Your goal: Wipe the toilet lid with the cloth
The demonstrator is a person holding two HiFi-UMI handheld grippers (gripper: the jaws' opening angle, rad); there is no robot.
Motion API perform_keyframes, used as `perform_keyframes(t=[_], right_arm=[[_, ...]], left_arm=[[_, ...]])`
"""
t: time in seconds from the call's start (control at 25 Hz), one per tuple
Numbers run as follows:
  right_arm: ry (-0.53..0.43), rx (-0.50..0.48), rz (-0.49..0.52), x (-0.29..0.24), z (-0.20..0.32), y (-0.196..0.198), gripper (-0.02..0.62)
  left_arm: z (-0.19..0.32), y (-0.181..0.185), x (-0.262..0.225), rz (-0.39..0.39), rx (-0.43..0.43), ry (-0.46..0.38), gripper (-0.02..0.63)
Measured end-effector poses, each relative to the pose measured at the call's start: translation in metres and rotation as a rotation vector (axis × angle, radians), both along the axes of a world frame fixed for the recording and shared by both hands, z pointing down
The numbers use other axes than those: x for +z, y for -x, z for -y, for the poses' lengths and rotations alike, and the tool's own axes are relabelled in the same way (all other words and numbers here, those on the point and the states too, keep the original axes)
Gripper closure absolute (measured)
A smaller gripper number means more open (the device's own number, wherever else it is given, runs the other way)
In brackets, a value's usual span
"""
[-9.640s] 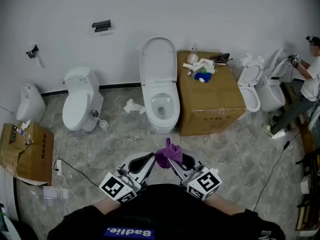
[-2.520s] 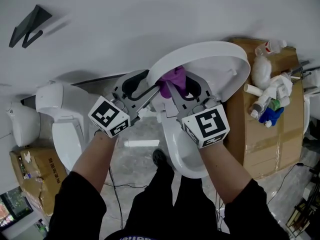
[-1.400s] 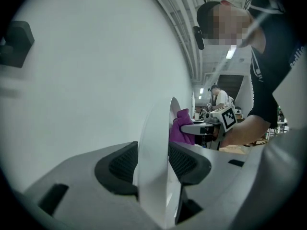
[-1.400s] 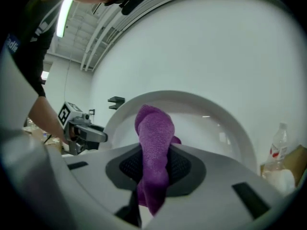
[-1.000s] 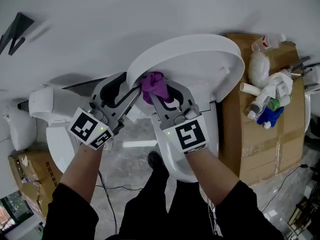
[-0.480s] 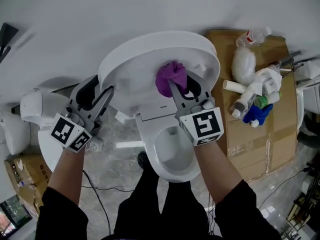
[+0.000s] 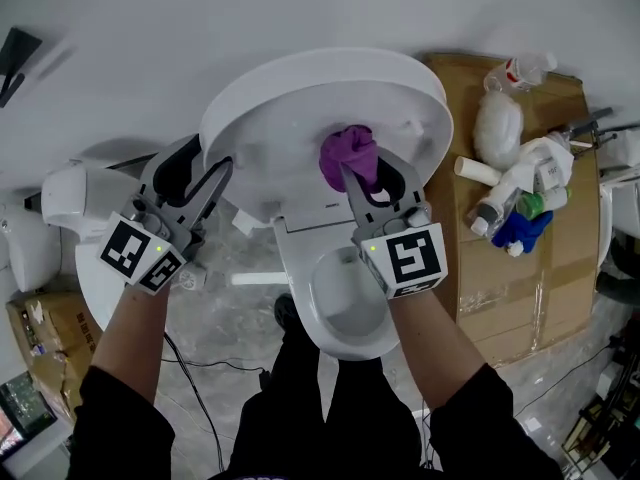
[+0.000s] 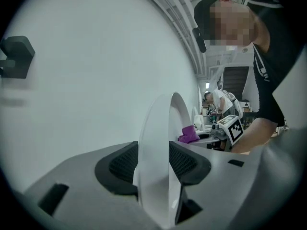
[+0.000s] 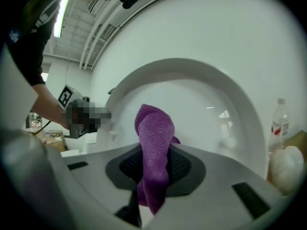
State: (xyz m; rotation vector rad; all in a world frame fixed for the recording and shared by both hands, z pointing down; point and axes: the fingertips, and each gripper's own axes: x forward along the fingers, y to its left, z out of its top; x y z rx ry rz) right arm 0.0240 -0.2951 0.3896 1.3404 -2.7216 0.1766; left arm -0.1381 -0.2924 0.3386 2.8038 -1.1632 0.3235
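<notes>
floor [image 7: 228,310]: grey marble, I stand on it | on it: toilet [image 7: 345,342] ahead, second toilet [image 7: 72,194] left, cardboard box [image 7: 510,290] right, black cable [image 7: 190,378] | box top: bottles [image 7: 500,204], blue rag [image 7: 515,230]

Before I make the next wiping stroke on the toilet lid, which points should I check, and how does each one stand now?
1. The cloth is clamped in the right gripper: ok.
2. The left gripper is closed on the rim of the toilet lid, steadying it: ok.
3. The lid is raised, inner face towards the person: ok.
4. The cloth is pressed flat on the lid: cannot tell.
5. The bottles on the cardboard box stand apart from the lid: ok.
</notes>
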Motion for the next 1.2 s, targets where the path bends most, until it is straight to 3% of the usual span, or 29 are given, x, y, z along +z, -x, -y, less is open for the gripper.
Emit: perform_keyframes(t=[0.32, 0.52, 0.64, 0.84, 1.2], right_arm=[[0.025, -0.154, 0.033, 0.012, -0.031, 0.119, 0.500], [0.016, -0.143, 0.068, 0.022, -0.026, 0.144, 0.500], [0.014, -0.104, 0.077, 0.025, -0.018, 0.124, 0.500], [0.007, -0.047, -0.003, 0.038, -0.004, 0.060, 0.500], [-0.001, 0.021, -0.080, 0.046, 0.017, -0.039, 0.500]], left_arm=[[0.000, 0.000, -0.003, -0.019, 0.050, -0.026, 0.417], [0.000, -0.002, -0.005, -0.041, 0.098, -0.055, 0.420], [-0.002, -0.002, -0.005, -0.052, 0.104, -0.065, 0.420], [-0.001, 0.002, -0.003, -0.057, 0.078, -0.061, 0.420], [-0.004, 0.012, 0.031, 0.013, -0.024, -0.014, 0.420]])
